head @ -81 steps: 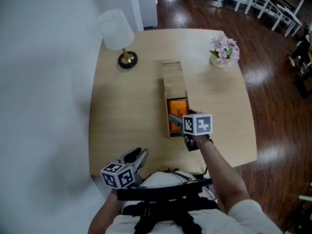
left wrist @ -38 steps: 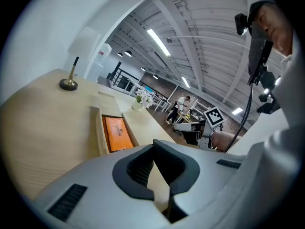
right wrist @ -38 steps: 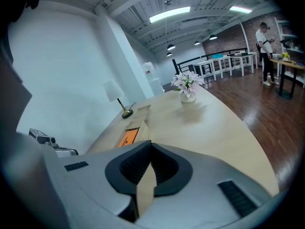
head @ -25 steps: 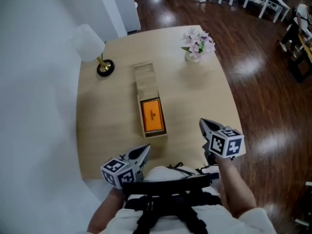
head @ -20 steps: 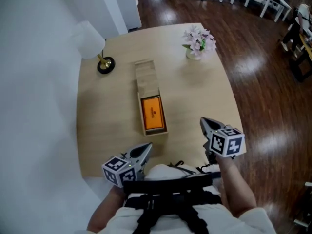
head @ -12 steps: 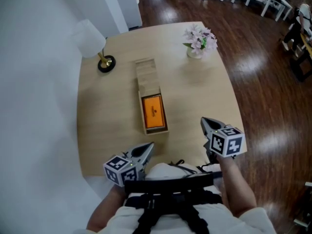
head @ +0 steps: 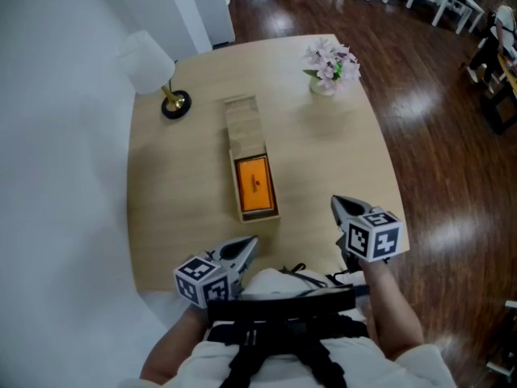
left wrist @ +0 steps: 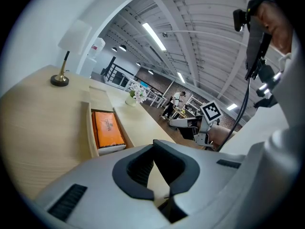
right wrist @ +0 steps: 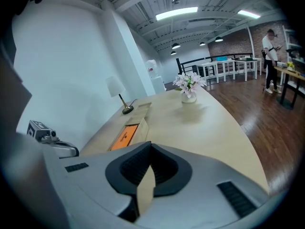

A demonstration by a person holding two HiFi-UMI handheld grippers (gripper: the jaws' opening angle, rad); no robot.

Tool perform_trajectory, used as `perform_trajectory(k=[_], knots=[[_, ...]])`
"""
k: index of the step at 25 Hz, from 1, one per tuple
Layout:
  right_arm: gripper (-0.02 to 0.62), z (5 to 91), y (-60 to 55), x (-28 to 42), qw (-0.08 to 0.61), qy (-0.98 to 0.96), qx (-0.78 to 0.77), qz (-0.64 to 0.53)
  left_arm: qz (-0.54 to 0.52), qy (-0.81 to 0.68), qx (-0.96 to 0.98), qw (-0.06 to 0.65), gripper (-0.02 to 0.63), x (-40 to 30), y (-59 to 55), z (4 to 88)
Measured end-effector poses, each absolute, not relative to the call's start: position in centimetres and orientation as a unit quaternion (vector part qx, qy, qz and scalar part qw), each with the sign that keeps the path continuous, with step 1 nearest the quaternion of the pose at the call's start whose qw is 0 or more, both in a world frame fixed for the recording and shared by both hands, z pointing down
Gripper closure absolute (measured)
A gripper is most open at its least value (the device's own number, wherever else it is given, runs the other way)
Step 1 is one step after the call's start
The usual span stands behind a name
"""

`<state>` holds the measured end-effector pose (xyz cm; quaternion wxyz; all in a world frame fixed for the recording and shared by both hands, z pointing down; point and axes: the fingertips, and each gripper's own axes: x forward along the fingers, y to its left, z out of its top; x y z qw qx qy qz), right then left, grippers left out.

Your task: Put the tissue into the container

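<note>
Two hand-held grippers sit low over the near edge of a pale wooden table (head: 323, 160), well apart from each other. The left gripper (head: 250, 242) points up the table from beside the person's body; its own view shows the dark pads of its jaws pressed together with nothing between them (left wrist: 153, 144). The right gripper (head: 335, 202) is likewise closed and empty, its pads meeting at the tip (right wrist: 150, 145).

Between the two and farther up the table lies a long wooden container (head: 245, 124), set lengthwise away from the person; its far half is covered by a wooden lid, its near half is open. An orange tissue pack (head: 254, 184) lies flat inside the open half, filling it from wall to wall; neither gripper touches it. The same pack shows in the left gripper view (left wrist: 107, 129) and the right gripper view (right wrist: 123, 136).

At the far left corner stands a lamp (head: 148, 61) with a white shade and a brass foot; at the far right corner stands a small vase of pink flowers (head: 331, 61). Dark wooden floor (head: 436, 136) surrounds the table.
</note>
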<state>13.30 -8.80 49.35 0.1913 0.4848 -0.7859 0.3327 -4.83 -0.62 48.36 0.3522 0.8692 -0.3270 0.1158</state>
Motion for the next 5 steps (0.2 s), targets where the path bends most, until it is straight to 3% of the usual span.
perform_trajectory(k=[5], knots=[[0.595, 49.59, -8.74, 12.64, 0.196, -0.788, 0.481, 0.331, 0.119, -0.328, 0.867, 0.354, 0.606, -5.12, -0.6, 48.53]])
